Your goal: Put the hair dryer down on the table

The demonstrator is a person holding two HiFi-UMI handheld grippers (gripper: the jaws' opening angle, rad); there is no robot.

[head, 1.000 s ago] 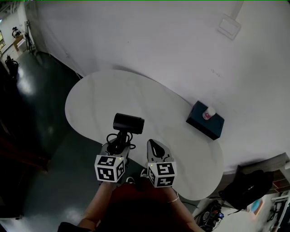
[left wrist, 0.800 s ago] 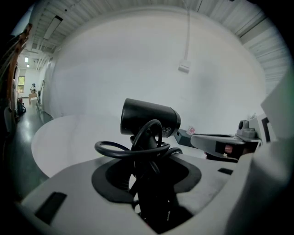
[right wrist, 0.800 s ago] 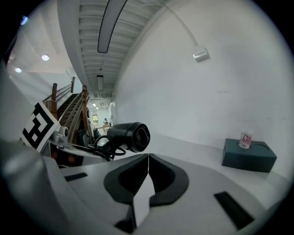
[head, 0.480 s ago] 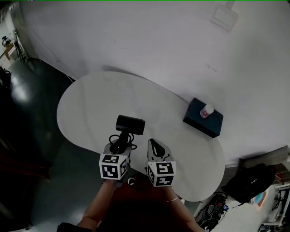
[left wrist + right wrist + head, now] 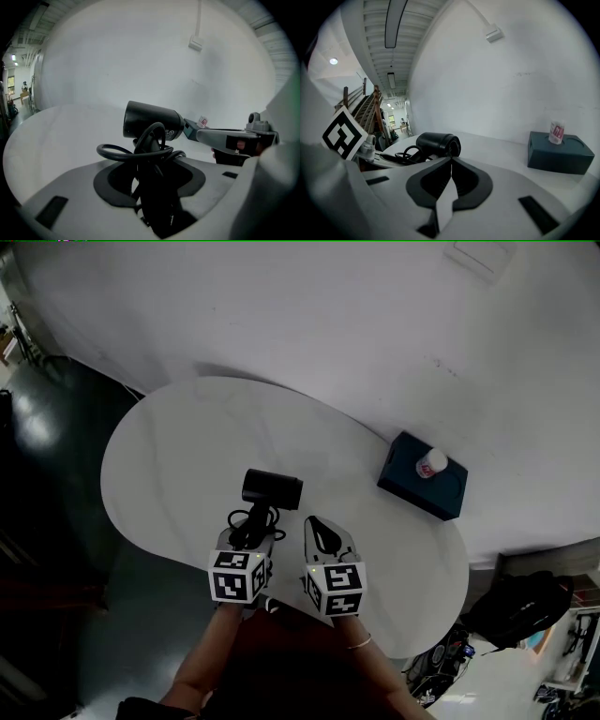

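Note:
The black hair dryer (image 5: pixel 272 488) has its barrel lying crosswise over the white table (image 5: pixel 178 446), near the front edge. My left gripper (image 5: pixel 251 532) is shut on its handle, and the coiled black cord (image 5: pixel 133 151) bunches above the jaws. In the left gripper view the barrel (image 5: pixel 152 121) stands just beyond my left gripper (image 5: pixel 151 164). Whether the dryer touches the tabletop I cannot tell. My right gripper (image 5: pixel 323 535) hangs close beside it on the right, its jaws closed tip to tip with nothing between them. My right gripper (image 5: pixel 451 160) sees the dryer (image 5: pixel 438 143) just to its left.
A dark blue box (image 5: pixel 422 486) with a small white bottle (image 5: pixel 431 463) on top sits at the table's right, against the white wall. Dark floor lies to the left of the table, and a black bag (image 5: pixel 520 610) lies at the lower right.
The head view has drifted, so the table sits lower and more to the left in the picture. Both grippers and the held dryer keep nearly the same places.

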